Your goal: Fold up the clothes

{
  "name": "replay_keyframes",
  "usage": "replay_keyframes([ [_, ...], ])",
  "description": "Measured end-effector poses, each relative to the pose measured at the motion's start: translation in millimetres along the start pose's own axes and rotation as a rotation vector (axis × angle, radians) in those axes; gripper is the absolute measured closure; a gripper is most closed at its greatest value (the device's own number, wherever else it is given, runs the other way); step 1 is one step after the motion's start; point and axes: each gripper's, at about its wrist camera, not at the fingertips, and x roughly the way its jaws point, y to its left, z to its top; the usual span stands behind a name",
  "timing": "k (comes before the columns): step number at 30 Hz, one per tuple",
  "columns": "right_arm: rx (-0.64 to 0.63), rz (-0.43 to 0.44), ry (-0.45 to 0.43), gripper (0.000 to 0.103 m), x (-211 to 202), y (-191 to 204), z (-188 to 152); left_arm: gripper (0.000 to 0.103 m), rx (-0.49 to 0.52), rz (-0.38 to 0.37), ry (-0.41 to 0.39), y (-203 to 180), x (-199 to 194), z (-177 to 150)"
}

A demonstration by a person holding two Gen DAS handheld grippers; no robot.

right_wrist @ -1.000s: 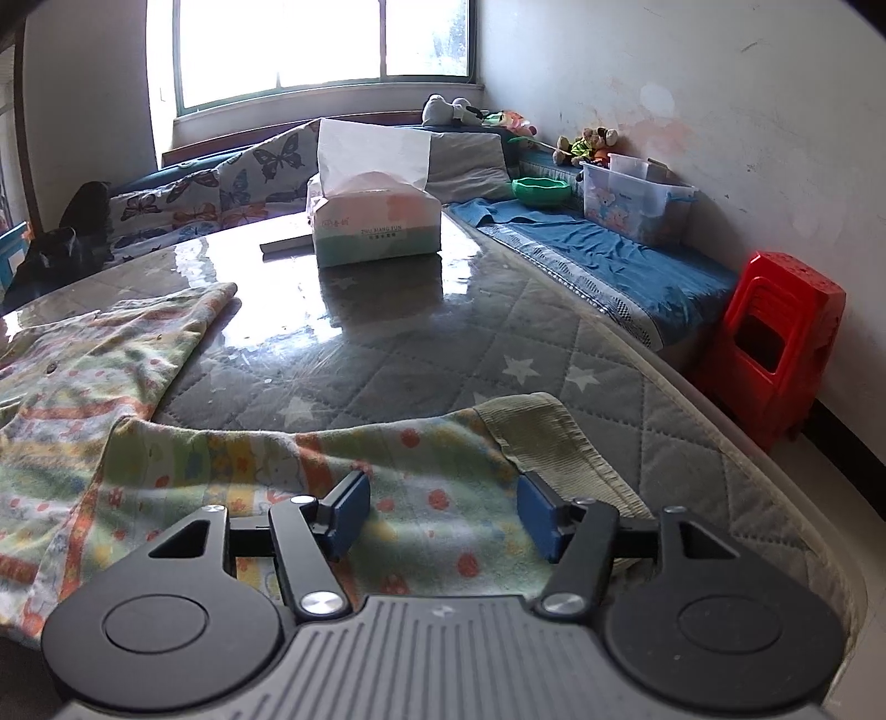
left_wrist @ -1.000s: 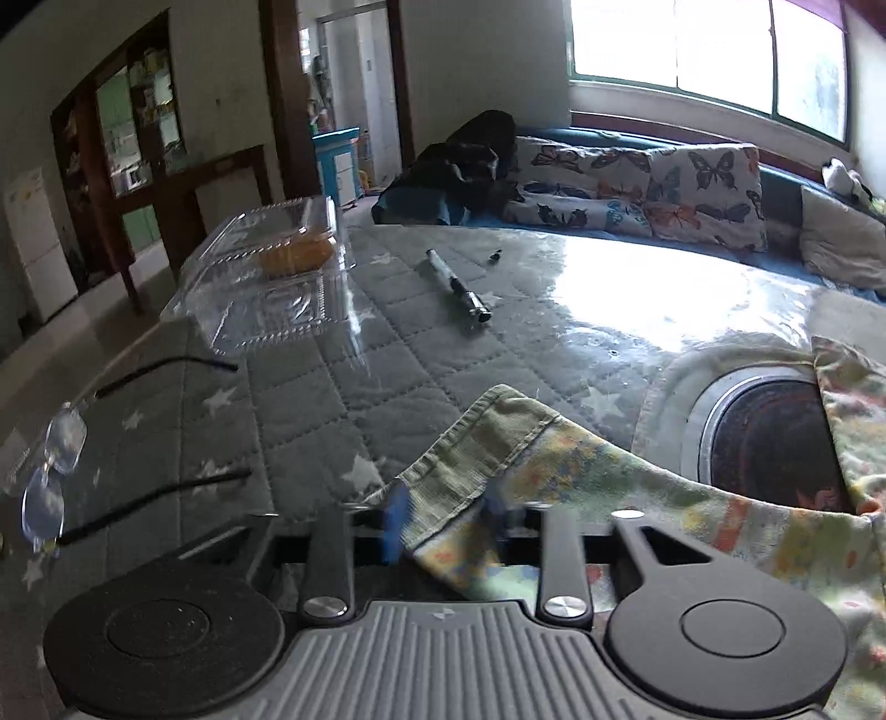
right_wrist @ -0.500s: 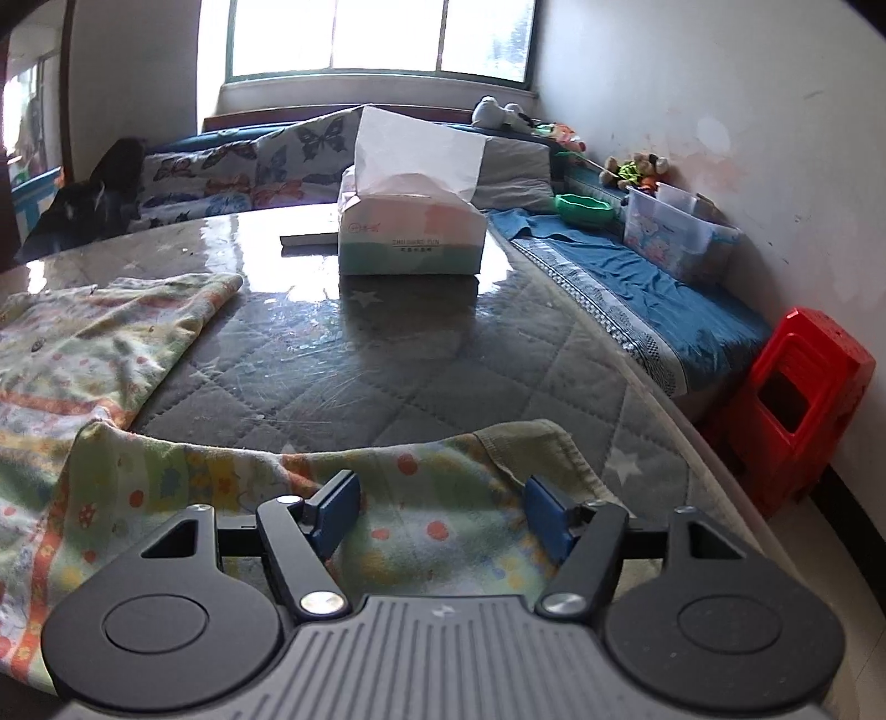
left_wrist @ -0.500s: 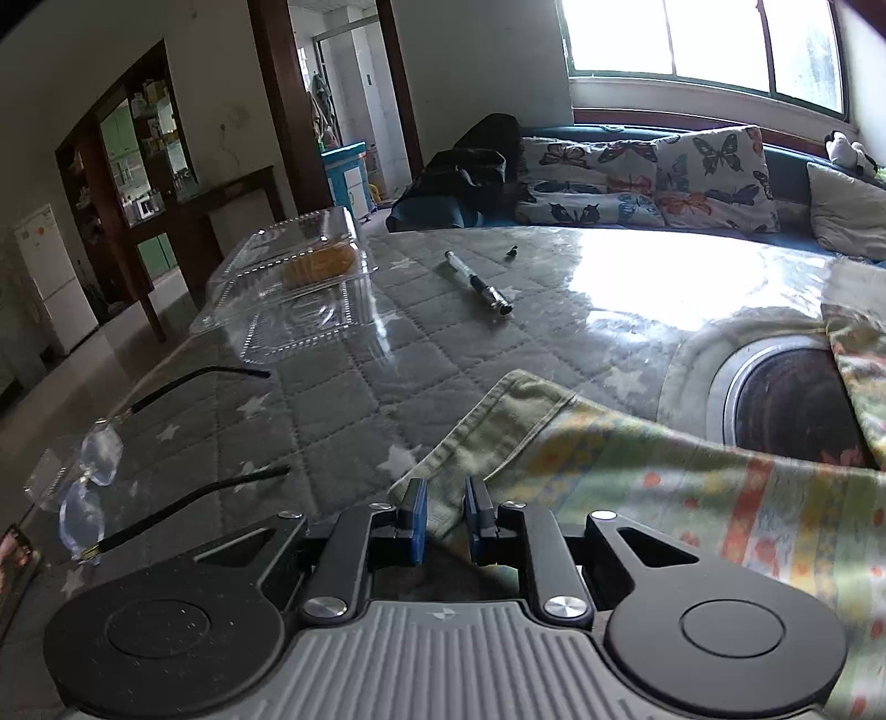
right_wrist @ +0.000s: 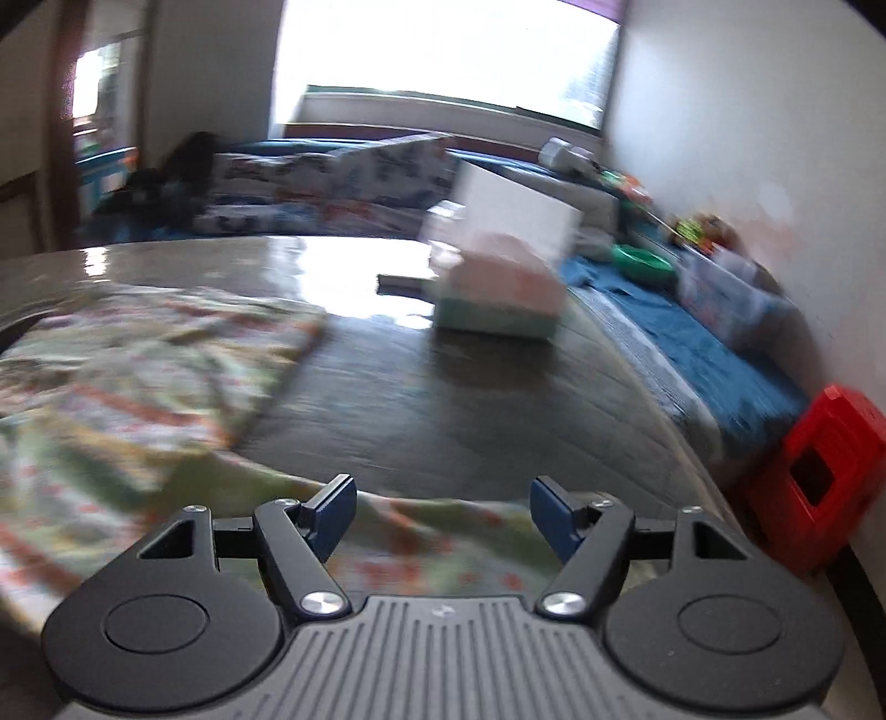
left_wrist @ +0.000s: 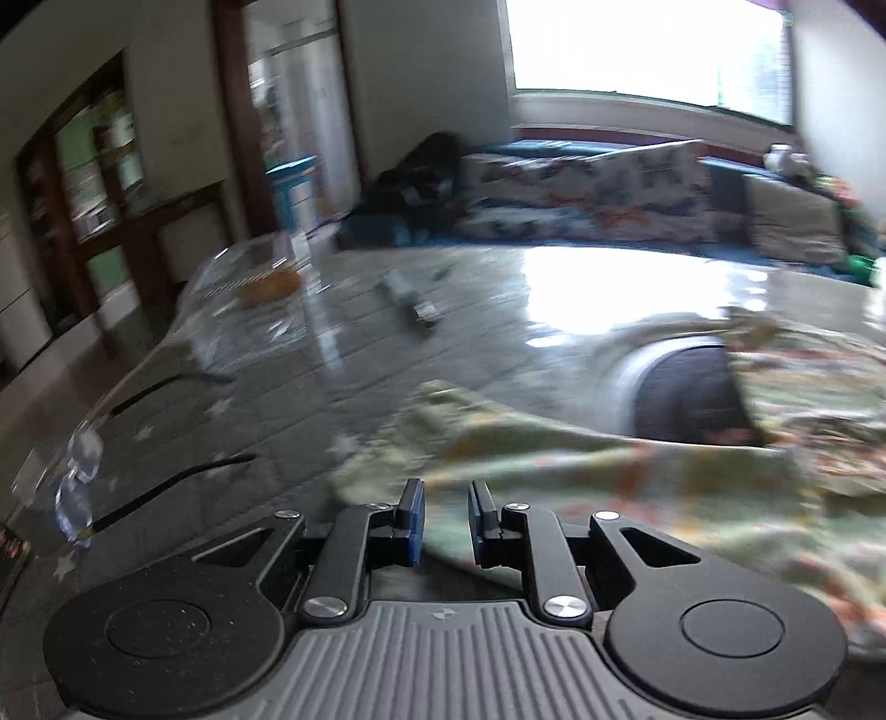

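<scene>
Left tool pinching patterned garment

Ahead of me a bright window floods the room, and its glare lies on the glossy quilted surface. Below the window runs a sofa with butterfly-print cushions. To my left stands a dark wooden doorframe, with what looks like a shelf unit, blurred. On my right a pale wall rises above a blue-covered bench and a red stool.
</scene>
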Motion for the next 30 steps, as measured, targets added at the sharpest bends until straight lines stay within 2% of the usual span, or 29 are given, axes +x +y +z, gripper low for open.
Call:
replay_keyframes([
  [4, -0.073, 0.13, -0.023, 0.032, -20, 34, 12, 0.084, 0.056, -0.161, -0.018, -29, -28, -4],
  [7, -0.134, 0.254, -0.015, 0.037, -31, 66, 13, 0.084, 0.122, -0.264, -0.025, -57, -42, -10],
  [11, -0.222, 0.4, 0.009, 0.053, -43, 104, 10, 0.085, 0.173, -0.348, -0.012, -88, -42, -18],
  [12, -0.26, 0.419, 0.017, 0.058, -45, 114, 5, 0.085, 0.184, -0.369, -0.005, -95, -41, -20],
  [18, -0.365, 0.499, 0.065, 0.069, -50, 142, -13, 0.086, 0.252, -0.523, 0.011, -125, -54, -32],
  [21, -0.378, 0.507, 0.063, 0.069, -52, 145, -15, 0.086, 0.257, -0.615, 0.029, -135, -63, -34],
  [24, -0.346, 0.521, 0.038, 0.069, -57, 143, -8, 0.085, 0.279, -0.661, 0.028, -144, -75, -38],
  [27, -0.339, 0.556, 0.028, 0.067, -60, 149, -4, 0.08, 0.294, -0.691, 0.04, -150, -83, -41],
  [28, -0.346, 0.57, 0.032, 0.066, -60, 154, -5, 0.075, 0.298, -0.692, 0.042, -152, -86, -43],
  [30, -0.362, 0.593, 0.043, 0.06, -59, 163, -10, 0.069, 0.322, -0.688, 0.043, -155, -89, -47],
])
